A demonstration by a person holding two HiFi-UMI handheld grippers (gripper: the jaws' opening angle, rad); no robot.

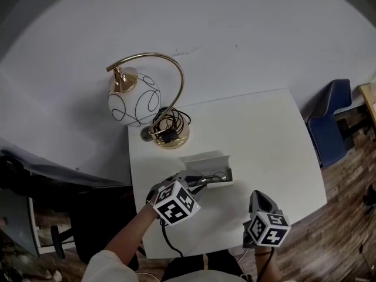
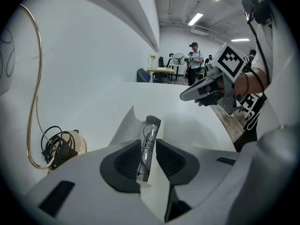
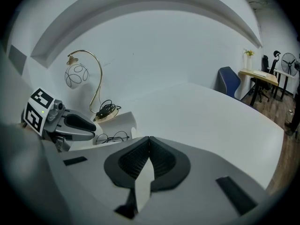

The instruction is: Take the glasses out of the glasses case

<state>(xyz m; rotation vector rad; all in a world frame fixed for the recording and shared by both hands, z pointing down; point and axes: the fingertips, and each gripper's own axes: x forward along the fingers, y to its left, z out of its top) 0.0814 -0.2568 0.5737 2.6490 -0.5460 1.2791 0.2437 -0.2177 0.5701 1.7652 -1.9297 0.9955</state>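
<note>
At centre frame we are straddling the glasses in the glasses case with the spread left gripper, the right gripper idling pressed together; pinching the frame should come next

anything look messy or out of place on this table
Only the black cord, bunched in a loose tangle on the gold base of the lamp rather than laid out neatly. Nothing looks spilled or broken: the glasses case lies open on the white table with the glasses inside.
</note>
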